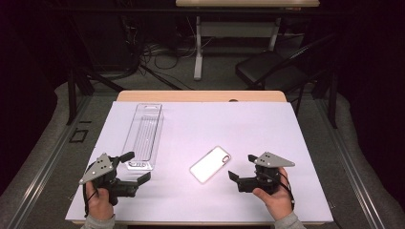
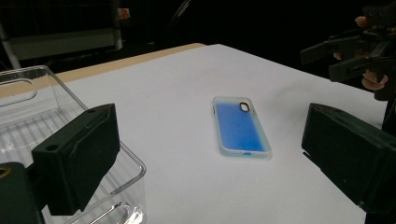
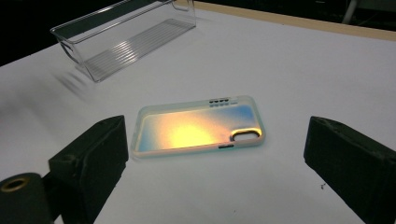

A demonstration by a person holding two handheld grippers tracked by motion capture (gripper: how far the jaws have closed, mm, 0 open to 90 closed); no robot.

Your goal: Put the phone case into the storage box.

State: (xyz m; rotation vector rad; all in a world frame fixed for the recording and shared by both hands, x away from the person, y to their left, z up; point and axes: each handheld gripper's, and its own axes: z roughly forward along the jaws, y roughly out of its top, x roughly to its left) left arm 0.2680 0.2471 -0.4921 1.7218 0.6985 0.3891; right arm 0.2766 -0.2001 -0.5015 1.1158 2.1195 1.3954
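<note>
Shiny phone case (image 1: 210,164) lies flat on the white desk (image 1: 267,129), near the clear tray (image 1: 143,136). The right gripper (image 1: 239,168), jaws wide and empty, sits just beside it. Next it must close on the case's edges. The left gripper (image 1: 135,167) waits, released too.

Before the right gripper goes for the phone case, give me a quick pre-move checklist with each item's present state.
1. Right gripper jaws open wide, nothing between them: ok.
2. Phone case lies flat on the white table cover, free of other things: ok.
3. Path from right gripper to case unobstructed: ok.
4. Left gripper open and holding nothing, beside the near end of the clear bin: ok.
5. Clear bin empty: ok.
6. Whether the jaws can span the case's width: cannot tell.
</note>
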